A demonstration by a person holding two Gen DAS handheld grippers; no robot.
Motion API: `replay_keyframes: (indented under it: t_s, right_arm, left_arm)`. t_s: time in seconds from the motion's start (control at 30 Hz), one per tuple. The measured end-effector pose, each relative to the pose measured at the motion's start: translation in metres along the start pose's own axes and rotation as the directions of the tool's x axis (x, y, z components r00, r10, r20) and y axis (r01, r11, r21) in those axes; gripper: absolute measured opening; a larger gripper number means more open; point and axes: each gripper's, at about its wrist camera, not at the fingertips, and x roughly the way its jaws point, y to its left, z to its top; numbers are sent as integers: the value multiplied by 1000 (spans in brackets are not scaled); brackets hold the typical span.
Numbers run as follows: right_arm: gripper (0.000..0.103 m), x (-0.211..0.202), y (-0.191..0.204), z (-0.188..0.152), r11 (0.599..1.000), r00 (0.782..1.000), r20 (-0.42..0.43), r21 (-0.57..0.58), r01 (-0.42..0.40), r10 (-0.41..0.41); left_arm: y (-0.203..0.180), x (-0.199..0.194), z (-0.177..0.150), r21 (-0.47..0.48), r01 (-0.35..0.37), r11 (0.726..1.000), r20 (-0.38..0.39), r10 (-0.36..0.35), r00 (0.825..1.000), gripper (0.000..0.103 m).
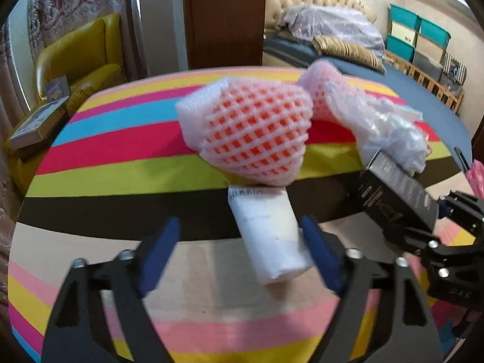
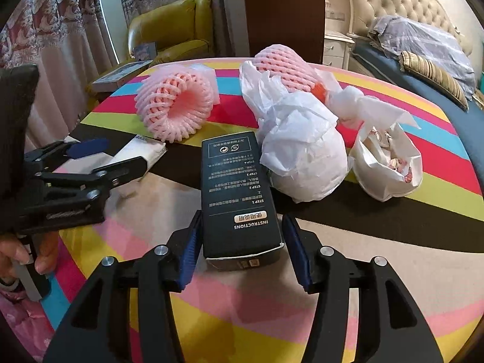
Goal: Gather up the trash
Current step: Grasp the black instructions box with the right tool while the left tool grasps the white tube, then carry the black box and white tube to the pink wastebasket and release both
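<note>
Trash lies on a striped round table (image 1: 121,178) (image 2: 393,272). My left gripper (image 1: 242,254) is open around a white tissue packet (image 1: 269,236), fingers apart from its sides; the packet also shows in the right wrist view (image 2: 139,151). My right gripper (image 2: 242,251) is open around the near end of a black instruction box (image 2: 239,193) (image 1: 393,187); its left pad touches the box, the right stands off. A pink foam fruit net (image 1: 251,133) (image 2: 175,106) lies behind the packet. A second net (image 2: 284,66), crumpled white paper (image 2: 302,154) and a white bag (image 2: 390,163) lie right.
A yellow armchair (image 1: 81,57) with a flat box (image 1: 39,124) stands beyond the table's left edge. A brown pillar (image 1: 224,18) stands behind. A bed with a tufted headboard (image 2: 402,3) and stacked teal bins (image 1: 417,36) are at the back right.
</note>
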Motion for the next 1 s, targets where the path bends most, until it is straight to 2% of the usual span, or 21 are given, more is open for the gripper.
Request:
replay_keyframes:
  t_s: [0.07,0.1,0.13,0.17,0.33,0.47,0.57,0.63,0.67,0.8,1.0]
  right_arm:
    - [51,-1,0,0,1000,1000,0,0,3,-3]
    - [51,0,0,0,1000,1000,1,0,4,-4]
    - [51,0,1,0,1000,1000,0,-3,7,-7]
    - [51,0,2,0,1000,1000,-1,-6,11,-11]
    - [51,3,7,1,1000,1000,-2,-14,19,-19]
    - [62,3,10,2,999,1000,5,-18,30,-30]
    - [62,4,11,4,999,999,11,-21,37,-36]
    - [54,3,12,4,999,999,15,-23,35,-35]
    - [38,1,13,3,999,999,29,-29,37,-37]
    - [38,-13,20,-1,996,995,84,-69,54,-48]
    - [38,-41,19,-16,998,987,156,-47,37,-29]
  left_arm:
    - [-2,5,-1,10,11,1000,-20,-10,1000,74]
    - [-3,5,-2,18,9,1000,-17,-9,1000,66]
    - [-4,5,-2,29,6,1000,-7,-6,1000,57]
    - [-5,3,-2,35,18,999,6,-19,1000,33]
    - [-4,0,-3,43,48,998,19,-48,999,33]
    - [-4,-8,-8,54,43,998,45,-46,998,32]
    - [-7,-13,-12,70,38,997,63,-43,997,32]
    - [-8,-15,-15,73,35,997,70,-40,997,33]
    - [-8,-15,-15,73,35,997,72,-40,997,32]
    - [-8,-24,-20,79,19,997,99,-27,995,32]
    - [-11,-37,-25,89,24,996,143,-37,989,33]
